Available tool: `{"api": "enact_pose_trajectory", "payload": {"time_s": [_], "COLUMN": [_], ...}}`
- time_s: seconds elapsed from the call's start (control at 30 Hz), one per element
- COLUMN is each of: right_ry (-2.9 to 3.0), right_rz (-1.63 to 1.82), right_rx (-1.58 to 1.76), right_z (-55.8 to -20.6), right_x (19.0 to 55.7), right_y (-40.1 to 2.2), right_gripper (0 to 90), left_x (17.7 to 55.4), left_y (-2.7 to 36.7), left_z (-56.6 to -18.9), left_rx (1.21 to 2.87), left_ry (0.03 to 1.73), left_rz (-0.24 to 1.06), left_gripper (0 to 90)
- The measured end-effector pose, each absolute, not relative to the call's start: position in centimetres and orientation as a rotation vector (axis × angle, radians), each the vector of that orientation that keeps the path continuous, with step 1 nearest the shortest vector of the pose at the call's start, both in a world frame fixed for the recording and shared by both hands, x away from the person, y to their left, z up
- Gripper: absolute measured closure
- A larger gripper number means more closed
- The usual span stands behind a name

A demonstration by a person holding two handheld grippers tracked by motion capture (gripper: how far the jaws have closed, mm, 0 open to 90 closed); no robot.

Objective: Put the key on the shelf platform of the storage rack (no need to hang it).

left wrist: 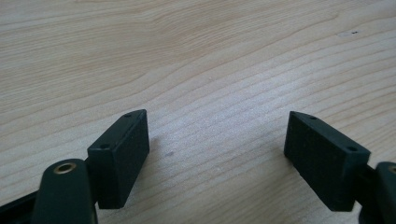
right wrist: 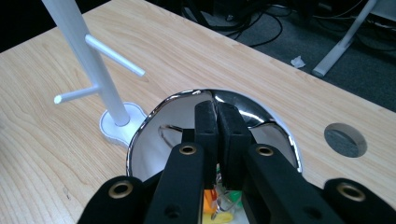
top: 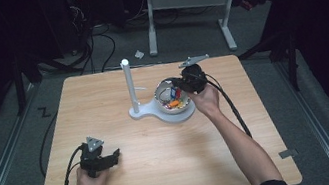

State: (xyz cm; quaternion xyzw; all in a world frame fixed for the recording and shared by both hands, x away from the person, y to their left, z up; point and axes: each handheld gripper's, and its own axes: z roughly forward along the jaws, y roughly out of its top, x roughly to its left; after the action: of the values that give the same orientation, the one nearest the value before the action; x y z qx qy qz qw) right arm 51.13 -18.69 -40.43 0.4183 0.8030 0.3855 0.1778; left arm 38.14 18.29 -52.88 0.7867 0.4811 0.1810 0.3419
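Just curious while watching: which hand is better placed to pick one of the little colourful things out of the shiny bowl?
The right. Its gripper sits above the bowl, jaws together, pointing at the colourful pieces. The left gripper rests, jaws open, on bare table at the near edge.

No readable text, labels, brand marks, numbers or signs appear anywhere, neither on the table [top: 160, 139] nor on the bowl [right wrist: 261, 112] under the right claw.

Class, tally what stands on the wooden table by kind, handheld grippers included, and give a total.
Handheld grippers: 2, left gripper and right gripper
Shiny metal bowl: 1
White peg stand: 1
Total: 4
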Motion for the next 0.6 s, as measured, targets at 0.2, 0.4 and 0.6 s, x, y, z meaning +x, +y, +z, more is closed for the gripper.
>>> {"api": "enact_pose_trajectory", "payload": {"time_s": [0.2,0.4,0.6], "right_ry": [2.284,2.289,2.302], "right_rz": [1.075,1.050,1.019], "right_rx": [1.204,1.233,1.262], "right_z": [-41.4,-41.8,-42.5], "right_x": [51.1,51.2,51.4], "right_y": [-18.9,-19.5,-19.8], "right_gripper": [88.0,87.5,86.1], "left_x": [38.1,38.1,38.1], "left_y": [18.3,18.3,18.3], "left_z": [-52.9,-52.9,-52.9], "left_rx": [2.046,2.045,2.045], "left_ry": [1.251,1.252,1.251], "left_rz": [0.471,0.472,0.471], "left_gripper": [22.7,22.7,22.7]}}
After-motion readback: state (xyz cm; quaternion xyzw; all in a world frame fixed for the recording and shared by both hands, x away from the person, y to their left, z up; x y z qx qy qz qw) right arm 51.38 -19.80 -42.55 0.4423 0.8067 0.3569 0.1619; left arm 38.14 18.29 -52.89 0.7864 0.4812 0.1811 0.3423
